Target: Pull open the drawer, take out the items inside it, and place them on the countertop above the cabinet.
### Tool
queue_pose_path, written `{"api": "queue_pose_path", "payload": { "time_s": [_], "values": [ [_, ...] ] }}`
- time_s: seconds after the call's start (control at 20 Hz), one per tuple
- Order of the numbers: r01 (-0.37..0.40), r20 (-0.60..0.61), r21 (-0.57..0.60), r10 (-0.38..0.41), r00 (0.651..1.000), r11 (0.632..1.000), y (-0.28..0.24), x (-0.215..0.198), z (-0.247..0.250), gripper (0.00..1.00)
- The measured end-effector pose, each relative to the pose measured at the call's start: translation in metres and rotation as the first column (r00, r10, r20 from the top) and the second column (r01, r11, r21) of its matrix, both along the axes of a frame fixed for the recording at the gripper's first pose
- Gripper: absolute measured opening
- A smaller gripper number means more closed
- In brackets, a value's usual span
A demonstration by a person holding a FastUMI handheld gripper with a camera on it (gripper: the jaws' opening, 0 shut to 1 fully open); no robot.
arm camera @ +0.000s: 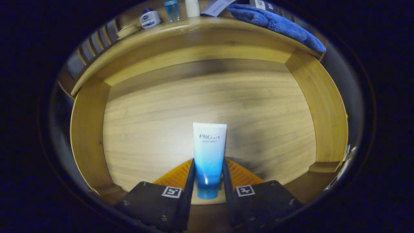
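Observation:
I look down into an open wooden drawer (90, 129). A white-to-blue squeeze tube (209, 152) stands between my fingers, cap end toward me, its flat end pointing ahead over the drawer floor. My gripper (208, 165) is shut on the tube, both fingers pressing its lower sides. Whether the tube rests on the drawer floor or hangs above it I cannot tell. Beyond the drawer's far wall runs the countertop (207, 24).
On the countertop stand a small white jar with a blue lid (149, 18), a blue bottle (171, 10), a white container (192, 8) and a folded blue towel (278, 24) at the right end. A slatted rack (97, 40) sits at the counter's left.

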State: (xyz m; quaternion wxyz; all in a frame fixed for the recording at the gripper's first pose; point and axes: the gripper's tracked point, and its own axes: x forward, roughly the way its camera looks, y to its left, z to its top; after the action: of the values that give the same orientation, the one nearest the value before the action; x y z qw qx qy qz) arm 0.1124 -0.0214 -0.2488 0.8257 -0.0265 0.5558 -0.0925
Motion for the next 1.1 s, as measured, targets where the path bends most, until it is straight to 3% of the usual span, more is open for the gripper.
{"api": "queue_pose_path", "payload": {
  "time_s": [0.1, 0.3, 0.6, 0.75, 1.0, 1.1],
  "values": [
    [-0.012, 0.016, 0.009, 0.012, 1.0, 1.0, -0.001, 0.002, -0.001, 0.42],
    [-0.066, 0.172, 0.037, 0.059, 0.983, 0.997, 0.001, 0.011, 0.023, 0.37],
    [-0.154, 0.379, 0.016, 0.137, 0.915, 0.988, -0.001, 0.011, 0.066, 0.37],
    [-0.211, 0.512, 0.004, 0.179, 0.84, 0.977, 0.007, 0.014, 0.102, 0.37],
    [-0.295, 0.71, 0.021, 0.194, 0.677, 0.955, 0.035, 0.029, 0.177, 0.36],
    [-0.319, 0.742, 0.013, 0.205, 0.639, 0.948, 0.045, 0.045, 0.196, 0.36]
  ]
}}
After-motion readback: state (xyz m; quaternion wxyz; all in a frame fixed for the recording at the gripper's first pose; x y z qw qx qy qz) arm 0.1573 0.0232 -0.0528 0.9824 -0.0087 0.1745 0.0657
